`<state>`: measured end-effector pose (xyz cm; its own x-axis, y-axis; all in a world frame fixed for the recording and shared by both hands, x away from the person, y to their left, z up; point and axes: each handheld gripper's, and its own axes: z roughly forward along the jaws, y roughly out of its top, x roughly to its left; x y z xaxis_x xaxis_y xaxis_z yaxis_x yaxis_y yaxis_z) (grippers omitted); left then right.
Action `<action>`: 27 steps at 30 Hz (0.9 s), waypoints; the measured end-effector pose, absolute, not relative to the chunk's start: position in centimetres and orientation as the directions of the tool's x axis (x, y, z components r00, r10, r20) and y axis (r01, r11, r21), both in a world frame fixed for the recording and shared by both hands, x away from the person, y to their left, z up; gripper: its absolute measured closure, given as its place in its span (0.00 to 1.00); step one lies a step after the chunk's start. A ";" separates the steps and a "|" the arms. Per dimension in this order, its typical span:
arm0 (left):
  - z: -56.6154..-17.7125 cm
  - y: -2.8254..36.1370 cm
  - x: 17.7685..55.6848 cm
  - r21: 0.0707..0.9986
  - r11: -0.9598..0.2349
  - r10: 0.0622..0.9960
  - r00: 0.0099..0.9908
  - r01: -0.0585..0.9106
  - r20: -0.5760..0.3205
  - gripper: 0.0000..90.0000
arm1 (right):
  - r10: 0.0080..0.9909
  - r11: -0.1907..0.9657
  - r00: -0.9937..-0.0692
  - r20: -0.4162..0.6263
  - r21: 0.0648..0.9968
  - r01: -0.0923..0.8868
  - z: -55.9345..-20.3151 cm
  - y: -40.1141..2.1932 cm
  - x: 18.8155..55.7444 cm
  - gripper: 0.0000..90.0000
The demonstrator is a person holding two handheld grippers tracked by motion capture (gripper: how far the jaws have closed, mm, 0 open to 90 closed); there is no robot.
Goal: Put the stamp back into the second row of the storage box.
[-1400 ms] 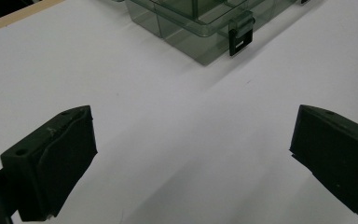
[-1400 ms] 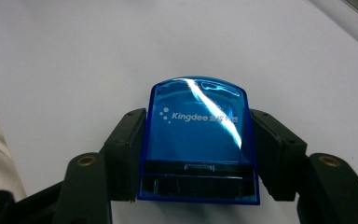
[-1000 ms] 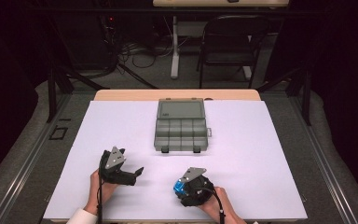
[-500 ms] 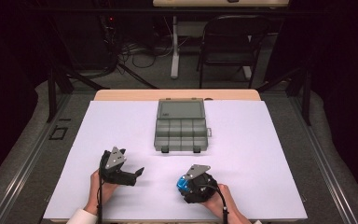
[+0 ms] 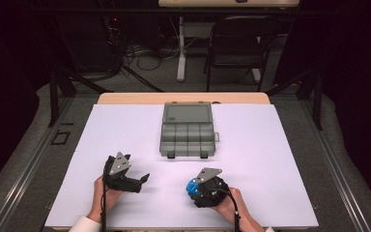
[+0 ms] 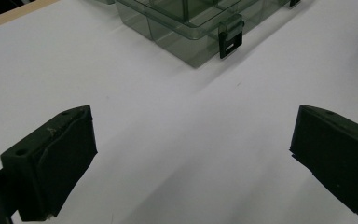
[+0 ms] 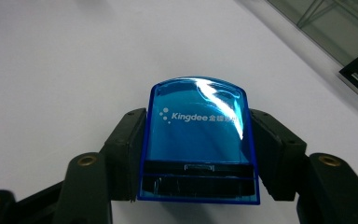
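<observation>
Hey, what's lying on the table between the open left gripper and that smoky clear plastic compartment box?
Nothing: in the left gripper view, only bare white tabletop lies between the left gripper and the smoky clear plastic compartment box.

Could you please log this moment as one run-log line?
left gripper: open, nothing between | right gripper: shut on blue case | compartment box: closed, untouched, mid-table
</observation>
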<state>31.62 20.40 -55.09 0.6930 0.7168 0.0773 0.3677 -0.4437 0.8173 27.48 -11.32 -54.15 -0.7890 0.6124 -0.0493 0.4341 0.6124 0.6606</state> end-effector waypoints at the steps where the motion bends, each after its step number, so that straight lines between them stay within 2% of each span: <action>1: -55.1 20.4 31.6 0.818 -0.443 0.717 0.693 0.367 0.077 0.00 | 0.611 0.613 -0.790 -0.053 0.662 0.430 -54.1 -11.4 27.6 0.45; 27: -55.1 20.5 31.7 0.816 -0.446 0.716 0.694 0.367 0.080 0.00 | 0.602 0.623 -0.794 -0.083 0.671 0.402 -53.5 -13.1 28.8 0.45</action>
